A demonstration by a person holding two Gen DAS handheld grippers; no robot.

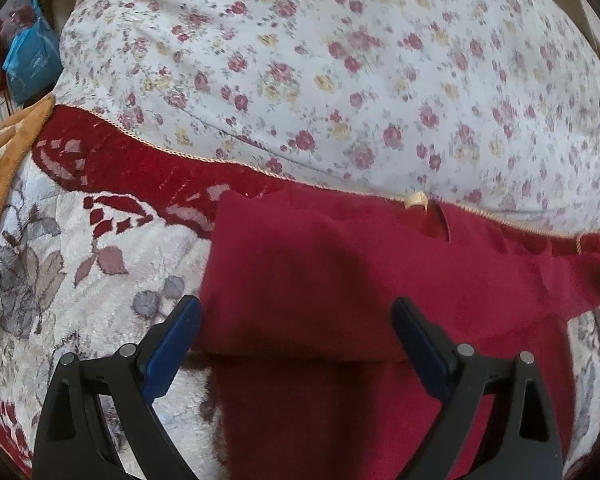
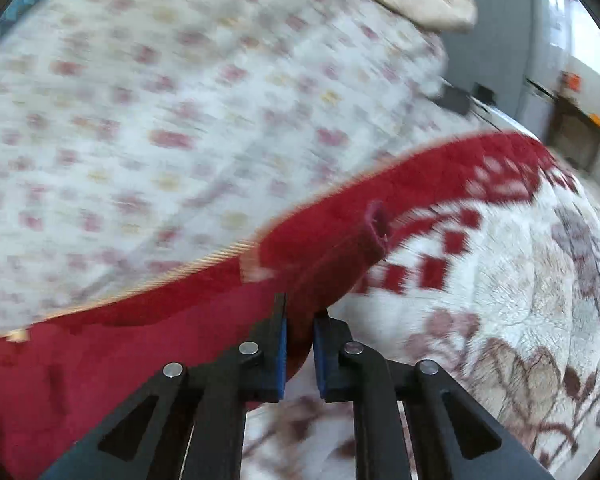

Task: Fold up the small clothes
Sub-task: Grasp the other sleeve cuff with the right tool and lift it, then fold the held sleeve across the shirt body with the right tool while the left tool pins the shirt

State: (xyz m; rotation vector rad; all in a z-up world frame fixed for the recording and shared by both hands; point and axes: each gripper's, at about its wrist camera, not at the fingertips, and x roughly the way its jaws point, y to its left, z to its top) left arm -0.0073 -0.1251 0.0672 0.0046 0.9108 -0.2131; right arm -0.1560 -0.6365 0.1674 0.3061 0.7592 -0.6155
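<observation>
Left gripper [image 1: 296, 312] jaws apart, hovering over folded body of red garment [image 1: 340, 264], gripping nothing; likely freeing the folded side.
Garment lies on patterned blanket [image 1: 80, 240], by floral quilt [image 1: 340, 60].
Right gripper [image 2: 300, 320] clamped on red sleeve [image 2: 340, 248], lifting it to fold inward.

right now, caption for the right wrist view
Right hand-held gripper shut on the red garment's sleeve above a patterned blanket.
</observation>
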